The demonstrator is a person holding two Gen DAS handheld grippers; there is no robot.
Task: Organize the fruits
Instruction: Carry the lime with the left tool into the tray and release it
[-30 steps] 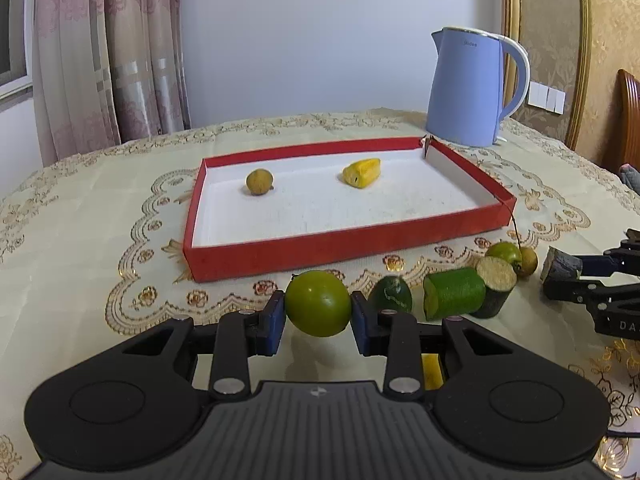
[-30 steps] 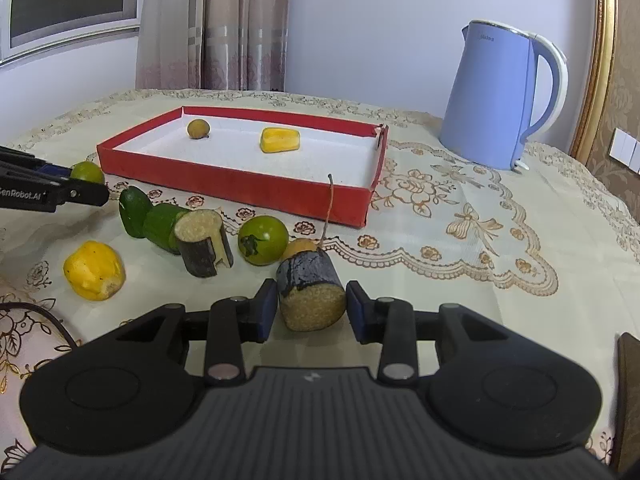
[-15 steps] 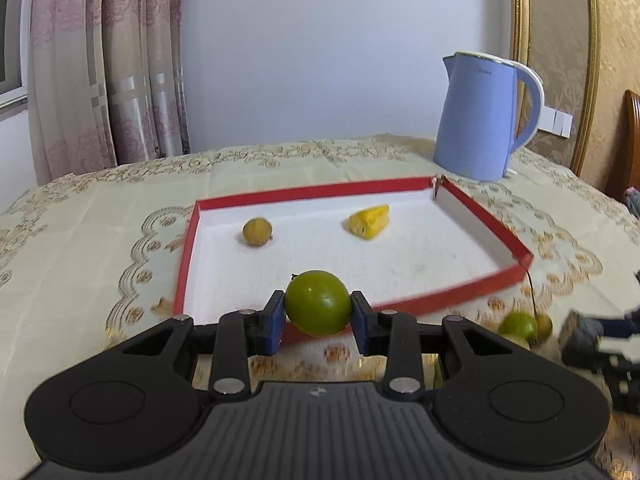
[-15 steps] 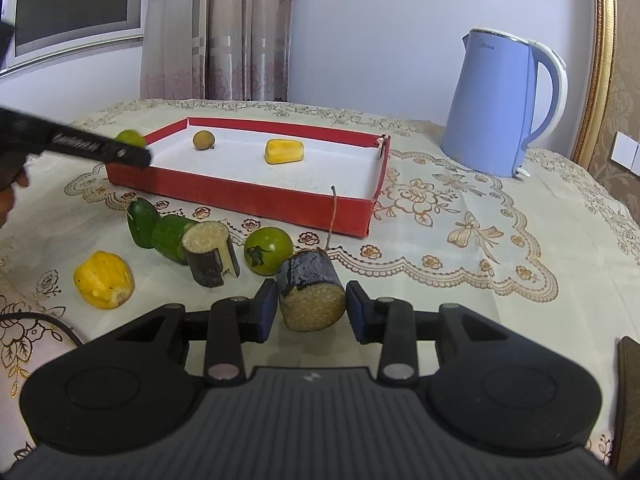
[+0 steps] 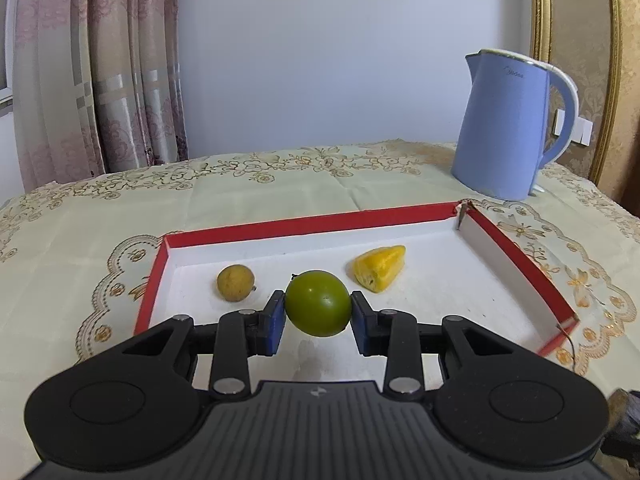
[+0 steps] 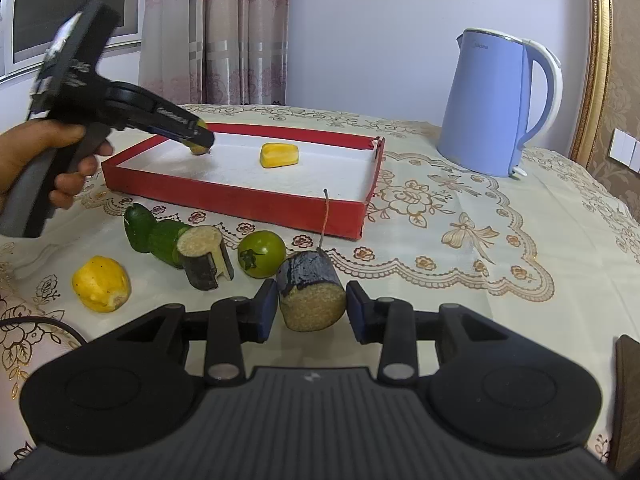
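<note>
Desk (image 5: pixel 280 200), frame centre: lime (image 5: pixel 318 303) clamped in left tool (image 5: pixel 318 312) over tray (image 5: pixel 520 252); release judged next. Right tool (image 6: pixel 312 306) clamped on chunk (image 6: pixel 310 294).

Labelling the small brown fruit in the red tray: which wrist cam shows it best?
Left wrist view: the small brown fruit lies unobstructed in the red tray, left of the held green fruit. In the right wrist view the left hand-held gripper almost entirely hides it.

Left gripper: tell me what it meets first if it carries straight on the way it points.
Probably the white floor of the red tray. The left gripper, shut on the green fruit, points down between the small brown fruit and the yellow piece; depth is unclear.
</note>
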